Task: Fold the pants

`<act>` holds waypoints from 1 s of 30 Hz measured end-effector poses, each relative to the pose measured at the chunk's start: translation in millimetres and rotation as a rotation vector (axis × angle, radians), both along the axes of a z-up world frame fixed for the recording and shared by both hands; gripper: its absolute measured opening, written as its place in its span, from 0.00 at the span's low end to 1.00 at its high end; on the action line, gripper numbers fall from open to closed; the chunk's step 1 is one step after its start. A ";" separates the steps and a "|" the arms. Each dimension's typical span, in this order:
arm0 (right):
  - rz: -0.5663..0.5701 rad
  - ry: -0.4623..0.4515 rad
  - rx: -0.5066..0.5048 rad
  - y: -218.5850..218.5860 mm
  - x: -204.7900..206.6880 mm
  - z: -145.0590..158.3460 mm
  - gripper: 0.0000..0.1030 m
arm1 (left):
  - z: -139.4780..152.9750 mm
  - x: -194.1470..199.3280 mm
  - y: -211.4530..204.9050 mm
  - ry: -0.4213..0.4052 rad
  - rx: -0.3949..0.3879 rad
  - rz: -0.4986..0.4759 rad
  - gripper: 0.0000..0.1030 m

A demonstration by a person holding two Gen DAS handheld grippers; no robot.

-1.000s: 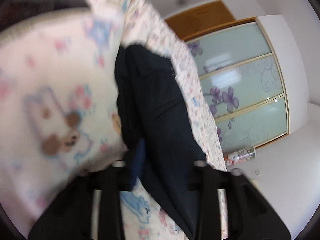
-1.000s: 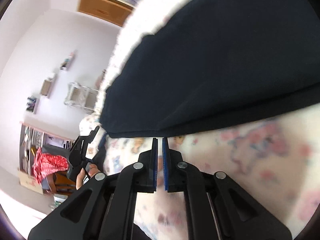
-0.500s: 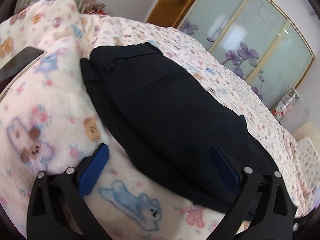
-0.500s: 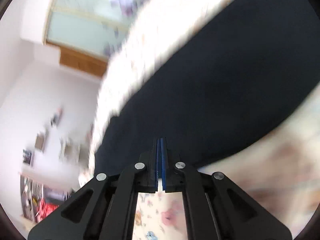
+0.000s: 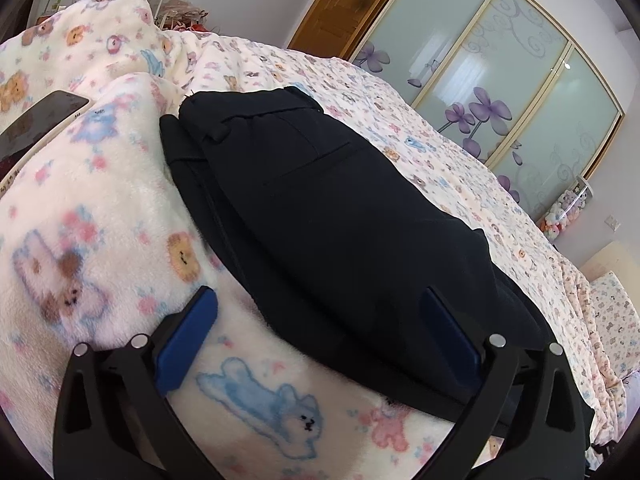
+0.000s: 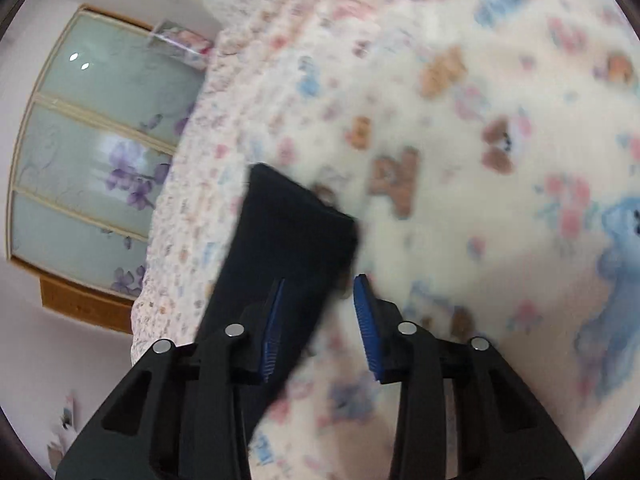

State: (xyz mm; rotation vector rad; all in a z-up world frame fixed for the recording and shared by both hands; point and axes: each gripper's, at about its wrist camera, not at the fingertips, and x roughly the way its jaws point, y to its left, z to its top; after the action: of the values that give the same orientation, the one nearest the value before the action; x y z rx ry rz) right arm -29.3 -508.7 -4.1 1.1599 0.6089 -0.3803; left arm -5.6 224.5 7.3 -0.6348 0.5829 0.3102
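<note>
The dark pants [image 5: 336, 216] lie folded in a long bundle on the fluffy blanket [image 5: 100, 208] with bears and bunnies on it. The left gripper [image 5: 320, 336] is wide open, and its blue pads touch nothing. One pad hangs over the blanket, the other over the pants. The right gripper [image 6: 320, 312] is opening. The end of the pants [image 6: 288, 240] sits just past its tips, not pinched.

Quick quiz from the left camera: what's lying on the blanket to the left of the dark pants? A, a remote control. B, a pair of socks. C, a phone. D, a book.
C: a phone with a dark screen lies on the fleece blanket, left of the pants.
</note>
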 end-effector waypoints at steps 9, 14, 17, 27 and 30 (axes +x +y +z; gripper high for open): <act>0.029 0.059 -0.085 -28.3 11.8 -8.0 0.35 | -0.6 -3.3 -0.6 -0.007 -0.001 -0.004 0.98; 0.011 -0.030 -0.139 -24.4 -0.9 -1.1 0.16 | -0.3 -3.8 -0.7 -0.009 -0.004 -0.005 0.98; 0.016 -0.118 -0.139 -21.5 -9.2 7.9 0.14 | -0.5 -3.6 -0.7 -0.007 -0.001 -0.004 0.98; 0.218 -0.354 -0.250 55.5 16.3 86.0 0.13 | 0.3 -6.7 -0.1 -0.023 -0.012 -0.006 0.98; 0.349 -0.415 -0.279 112.1 42.7 113.1 0.13 | 0.6 -7.9 0.2 -0.028 -0.015 -0.006 0.98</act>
State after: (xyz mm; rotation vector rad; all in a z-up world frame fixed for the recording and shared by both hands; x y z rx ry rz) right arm 13.5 -396.6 109.0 0.8116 0.3675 0.0753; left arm -13.5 224.7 7.9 -0.6507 0.5606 0.2911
